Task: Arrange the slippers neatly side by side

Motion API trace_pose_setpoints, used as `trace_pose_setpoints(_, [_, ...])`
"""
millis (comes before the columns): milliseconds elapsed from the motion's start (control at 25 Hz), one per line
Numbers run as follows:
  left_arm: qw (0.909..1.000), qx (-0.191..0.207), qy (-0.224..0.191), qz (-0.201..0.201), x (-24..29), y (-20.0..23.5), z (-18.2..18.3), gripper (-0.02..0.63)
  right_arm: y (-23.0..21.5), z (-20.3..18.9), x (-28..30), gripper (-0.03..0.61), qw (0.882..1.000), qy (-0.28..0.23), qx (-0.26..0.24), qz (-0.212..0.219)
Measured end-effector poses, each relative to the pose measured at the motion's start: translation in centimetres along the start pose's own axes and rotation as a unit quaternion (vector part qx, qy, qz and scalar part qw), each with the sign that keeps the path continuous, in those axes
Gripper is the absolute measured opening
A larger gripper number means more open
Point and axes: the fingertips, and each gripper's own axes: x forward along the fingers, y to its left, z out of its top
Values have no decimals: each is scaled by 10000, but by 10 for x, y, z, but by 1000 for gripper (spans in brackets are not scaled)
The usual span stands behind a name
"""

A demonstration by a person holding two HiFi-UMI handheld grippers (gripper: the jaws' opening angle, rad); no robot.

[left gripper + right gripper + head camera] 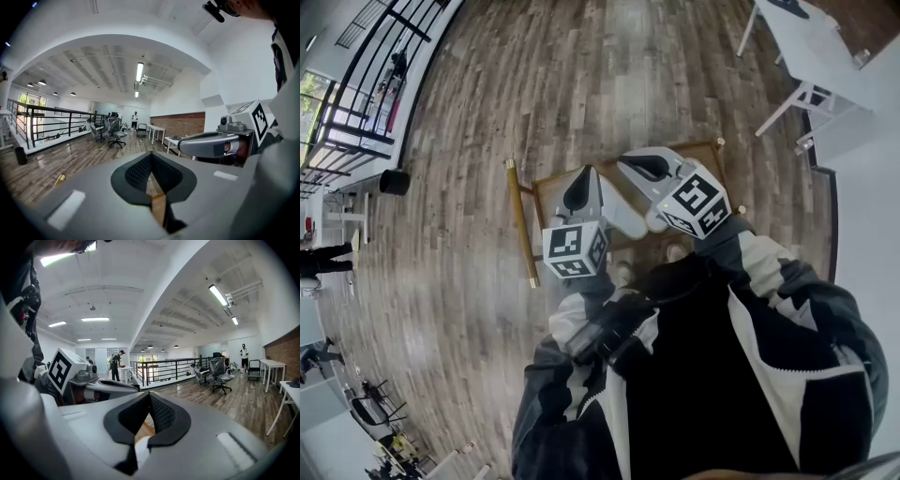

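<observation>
Jacket [722, 375] fills the btm; left hand-held gripper [581, 186] & right hand-held gripper [639, 167] both pressed together, nothing pinched, hovering over a low wooden tabletop [546, 192] w/ the slippers [623, 274] underneath (mostly hidden, just pale bits)

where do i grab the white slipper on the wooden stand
Probably its side rim, coming from above: the slipper seems to lie flat on the stand. It is mostly hidden, so which end is the toe can't be told.
</observation>
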Motion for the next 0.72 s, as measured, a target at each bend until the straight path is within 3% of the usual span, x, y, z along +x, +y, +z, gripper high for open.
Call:
trace_pose_setpoints(120, [9997,23,243,-53,6,0,-18,12,-4,1,-2,5,10000,-2,19,-35])
trace_pose_setpoints(280, [9958,101,906,17,18,14,-74,12,-11,-2,-8,5,9999,9,4,-104])
trace_pose_setpoints(360, [9914,-93,1304,54,22,22,-107,12,-15,-5,-11,5,9998,38,28,-177])
trace_pose_setpoints(400, [9881,-244,1518,86,23,26,-124,11,-17,-6,-13,5,9997,56,40,-216])
trace_pose_setpoints(520, [9743,-603,2154,249,24,40,-174,93,-21,-7,-19,5,9994,89,54,-316])
trace_pose_setpoints(720, [9423,-1172,3099,486,27,51,-251,168,-31,-14,-33,5,9984,167,82,-529])
